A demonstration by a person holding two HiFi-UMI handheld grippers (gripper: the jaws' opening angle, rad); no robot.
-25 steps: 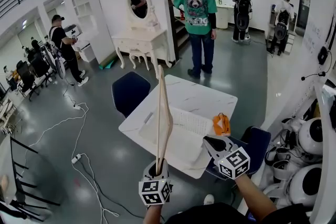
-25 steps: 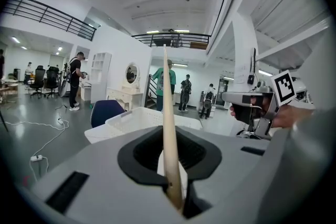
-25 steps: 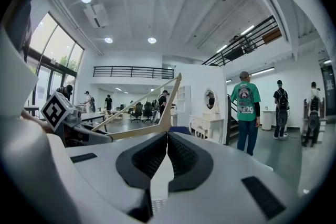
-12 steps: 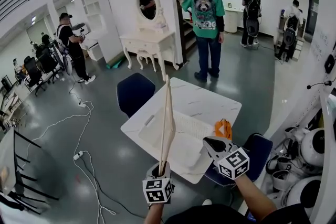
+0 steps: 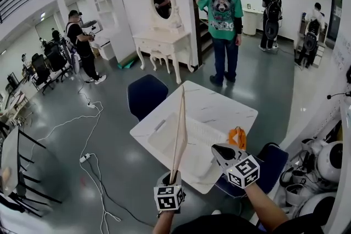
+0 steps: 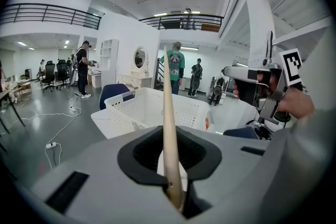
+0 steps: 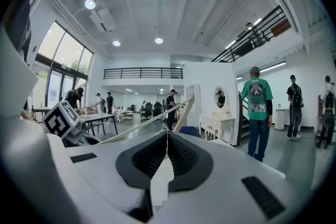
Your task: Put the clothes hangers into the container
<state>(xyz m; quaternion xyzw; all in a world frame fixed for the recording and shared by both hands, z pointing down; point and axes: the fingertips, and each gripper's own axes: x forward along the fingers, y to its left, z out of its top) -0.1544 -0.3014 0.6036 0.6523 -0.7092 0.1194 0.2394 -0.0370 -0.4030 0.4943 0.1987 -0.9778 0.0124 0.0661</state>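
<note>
A pale wooden clothes hanger [image 5: 179, 129] stands nearly upright, seen edge-on, with my left gripper [image 5: 173, 175] shut on its lower end. In the left gripper view the hanger [image 6: 169, 123] rises between the pads in front of the white perforated basket [image 6: 137, 108]. That basket [image 5: 162, 134] sits on the white table [image 5: 222, 109], just beyond the hanger. My right gripper [image 5: 218, 149] hovers to the right over the table's near edge, its jaws pressed together with nothing between them [image 7: 167, 135]. From the right gripper view the hanger [image 7: 149, 121] shows as a slanted triangle.
An orange object [image 5: 237, 137] lies on the table beside the basket's right end. A dark blue chair [image 5: 147, 95] stands at the table's left and another [image 5: 269, 164] at its right. White cables [image 5: 90, 134] trail over the floor. Several people stand further back.
My left gripper has sunk a little with the hanger, which now leans more toward the basket. The right gripper has shifted slightly sideways. The head view has drifted.
</note>
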